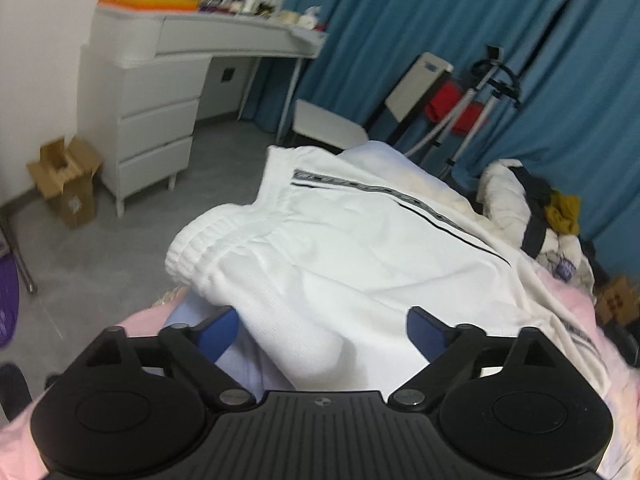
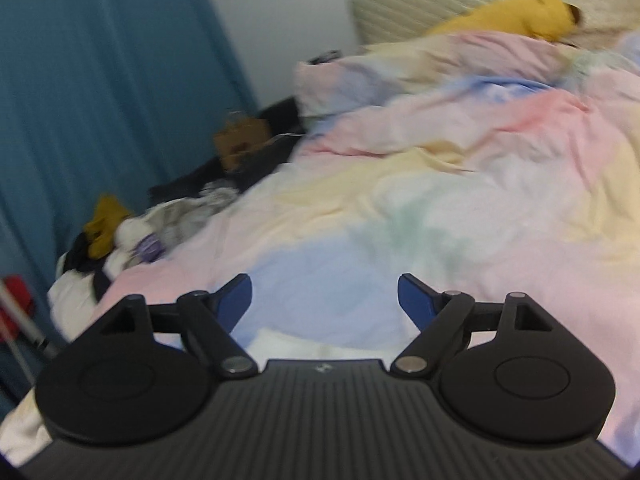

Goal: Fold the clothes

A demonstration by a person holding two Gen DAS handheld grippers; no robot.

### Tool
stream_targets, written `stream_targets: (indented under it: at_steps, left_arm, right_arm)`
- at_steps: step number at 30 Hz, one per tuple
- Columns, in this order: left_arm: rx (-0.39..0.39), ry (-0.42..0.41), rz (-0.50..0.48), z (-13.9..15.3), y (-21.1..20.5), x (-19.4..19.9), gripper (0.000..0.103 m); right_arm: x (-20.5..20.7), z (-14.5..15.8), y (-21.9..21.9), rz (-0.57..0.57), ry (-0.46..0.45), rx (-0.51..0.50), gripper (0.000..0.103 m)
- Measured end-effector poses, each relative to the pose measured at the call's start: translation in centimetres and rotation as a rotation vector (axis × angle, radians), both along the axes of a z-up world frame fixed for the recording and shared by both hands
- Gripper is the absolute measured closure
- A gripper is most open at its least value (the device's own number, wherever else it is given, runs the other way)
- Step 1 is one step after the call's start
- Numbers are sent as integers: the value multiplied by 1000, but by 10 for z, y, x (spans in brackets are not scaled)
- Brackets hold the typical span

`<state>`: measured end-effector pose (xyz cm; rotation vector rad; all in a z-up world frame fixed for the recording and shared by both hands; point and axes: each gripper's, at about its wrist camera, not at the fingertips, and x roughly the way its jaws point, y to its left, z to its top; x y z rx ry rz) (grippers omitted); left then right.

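white trousers (image 1: 360,264) on bed | left hand-held gripper (image 1: 322,330) wide | right hand-held gripper (image 2: 325,300) wide

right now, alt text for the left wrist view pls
The open left gripper hovers over white trousers with a grey side stripe, lying on a pastel bed cover. Behind stand white drawers and blue curtains.

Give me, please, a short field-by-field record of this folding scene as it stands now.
surface: bed with pastel duvet
garment: white trousers, grey stripe, lying on the bed edge
left gripper: open, trousers between the fingers, not pinched
right gripper: open, over bare duvet, holding nothing
waiting: clothes pile at the bed's far corner
background: white dresser, blue curtain
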<state>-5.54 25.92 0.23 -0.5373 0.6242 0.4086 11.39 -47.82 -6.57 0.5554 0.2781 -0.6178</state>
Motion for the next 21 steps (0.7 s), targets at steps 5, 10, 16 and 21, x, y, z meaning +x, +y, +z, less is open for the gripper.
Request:
stream_targets:
  at_steps: [5,10,16,21]
  left_arm:
    - [36,-65,-31,17,-20,-10,2]
    - [154,-88,-116,33,-57,8,1]
    - [235,-134,-244,37,-129,68,1]
    - [229,-142,-285,19,-193,132,0]
  right_arm:
    - [9,3,34,181,-1,-22,21]
    - [18,4,74,372,8,-65,21]
    - [27,1,104,568,27,-69,21]
    - [32,-3,119,696,24,-69,21]
